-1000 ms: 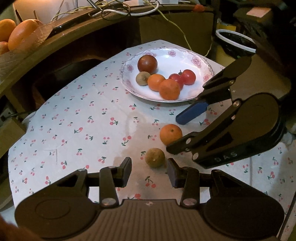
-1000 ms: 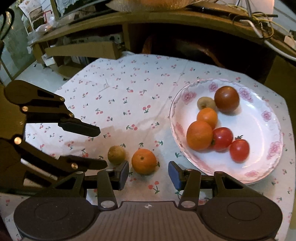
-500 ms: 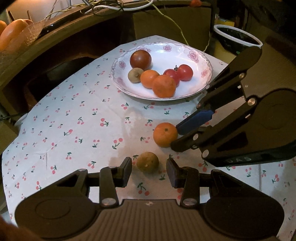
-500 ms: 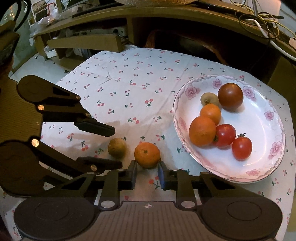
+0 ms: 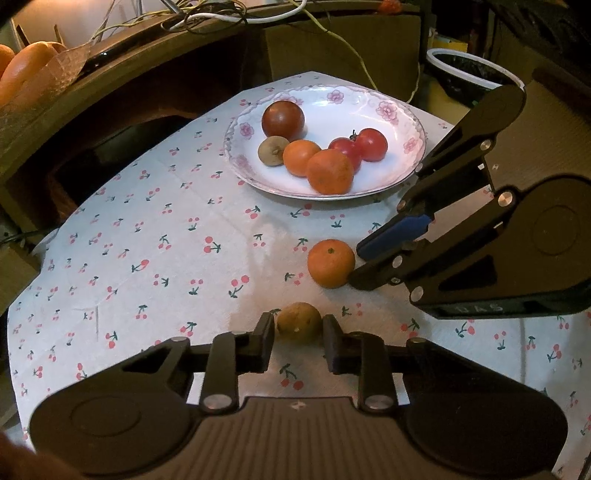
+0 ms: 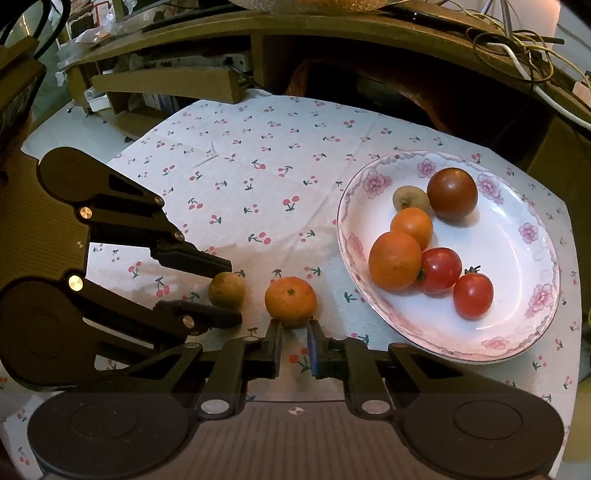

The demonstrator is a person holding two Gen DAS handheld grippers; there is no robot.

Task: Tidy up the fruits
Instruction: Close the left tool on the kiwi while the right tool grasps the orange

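A small brown fruit lies on the cherry-print cloth between the fingers of my left gripper, whose jaws stand open around it with small gaps. In the right wrist view the same brown fruit sits between the left gripper's fingertips. A mandarin lies just ahead of my right gripper, whose jaws are narrowed and at its near side, not around it. From the left wrist view the mandarin touches the right gripper's fingertips. A flowered white plate holds several fruits.
The plate holds mandarins, red tomatoes, a dark tomato and a small brown fruit. A dark wooden shelf with cables runs behind the table. Oranges in a basket sit on it at left. A bin stands at the far right.
My left gripper has moved forward so the brown fruit lies between its fingers, and its jaws have narrowed. My right gripper has narrowed its jaws and moved up to the mandarin.
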